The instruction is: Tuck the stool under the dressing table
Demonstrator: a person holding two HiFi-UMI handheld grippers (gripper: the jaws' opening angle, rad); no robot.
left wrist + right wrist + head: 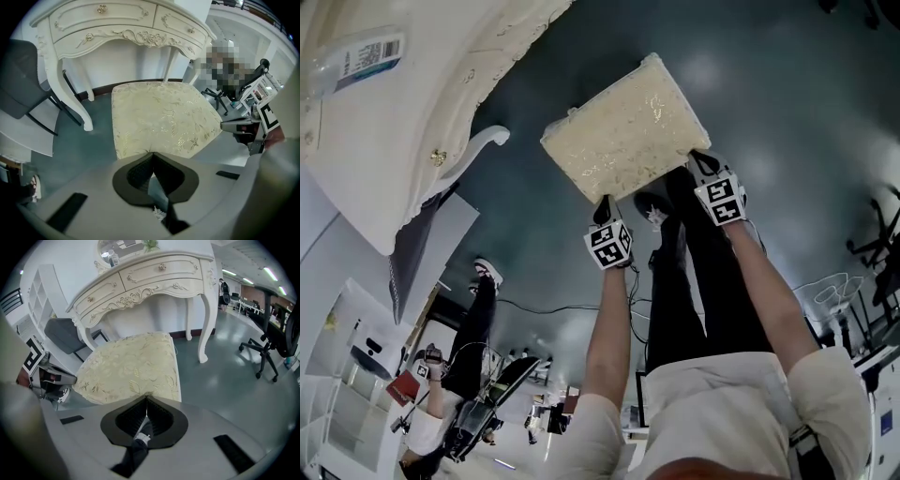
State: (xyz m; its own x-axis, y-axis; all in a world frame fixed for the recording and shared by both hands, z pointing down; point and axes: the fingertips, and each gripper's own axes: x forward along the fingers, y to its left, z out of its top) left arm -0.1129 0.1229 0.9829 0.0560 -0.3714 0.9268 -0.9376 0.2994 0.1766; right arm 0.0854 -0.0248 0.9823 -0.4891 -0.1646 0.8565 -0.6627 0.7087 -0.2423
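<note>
Stool with a square cream seat in gold-leaf brocade (pixel 161 117): it stands on the dark teal glossy floor (pixel 225 376), just in front of the dressing table. Only the far edge of the seat reaches the line of the table's front legs, so it is not yet tucked in.
Dressing table, ivory, carved, with curved legs and small gold drawer knobs (pixel 140 277): it stands against the white wall. The knee space under its worktop looks open, and the stool faces it roughly square.
Your left claw (pixel 152 154): the jaws are pressed together with no gap, and their tips meet the near edge of the seat by its left corner. You cannot tell whether they nip the fabric or only rest against it.
Your right claw (pixel 146 399): the jaws are likewise drawn together, tips at the near edge of the seat by its right corner.
Step in hand: both claws look set on the near side of the seat, ready to push.
Next move: push evenly with both claws so that the stool slides straight between the table legs without twisting. Watch that a seat corner does not catch a curved leg.
</note>
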